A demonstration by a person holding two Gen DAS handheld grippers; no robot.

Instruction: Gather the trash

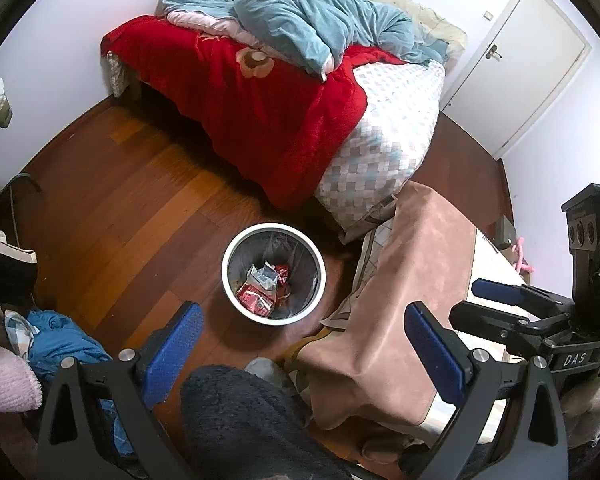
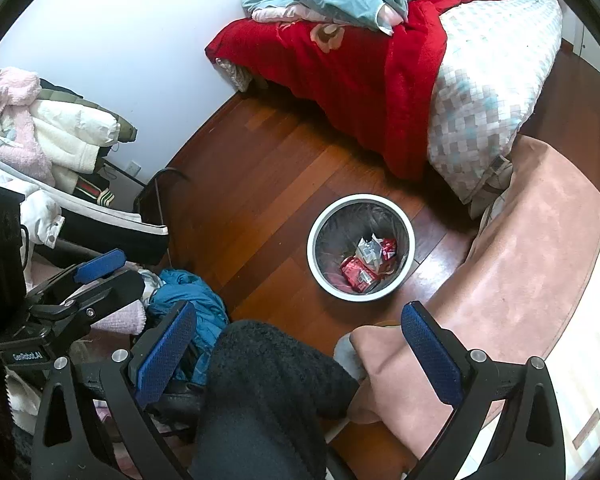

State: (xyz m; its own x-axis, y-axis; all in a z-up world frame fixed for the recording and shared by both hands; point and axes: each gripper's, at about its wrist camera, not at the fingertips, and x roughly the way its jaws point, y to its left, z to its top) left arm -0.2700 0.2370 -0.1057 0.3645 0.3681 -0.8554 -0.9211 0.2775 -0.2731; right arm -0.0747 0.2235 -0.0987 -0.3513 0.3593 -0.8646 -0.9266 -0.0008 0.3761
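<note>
Both grippers are held high over the floor, tilted down toward the bin (image 1: 273,274), side by side and level with each other.

The left gripper (image 1: 304,344) has its blue-padded fingers (image 1: 172,354) spread wide with nothing between them. Between the jaws lies only the view of the floor (image 1: 112,208) and a dark fleecy leg (image 1: 244,420) of the person, which fills the lower middle of the left wrist view. The right gripper shows at the right edge of that view, over the desk (image 1: 496,268).

The right gripper (image 2: 300,346) is likewise wide open and empty; its fingers (image 2: 432,356) frame the same dark leg (image 2: 272,392). The left gripper shows at the left edge of this view, near a blue garment (image 2: 192,300) heaped on the floor.

The bin is a round white-rimmed one with a dark liner, standing upright on the wooden floor between the bed (image 1: 380,148) and the desk, near the bed's foot corner. Trash (image 1: 260,288) lies at its bottom: red wrappers and a silvery crumpled packet (image 2: 370,248). A pink-brown cloth (image 1: 404,300) hangs over the desk's near edge, just right of the bin. A red blanket (image 1: 236,104) drapes off the bed's side toward the floor.
</note>
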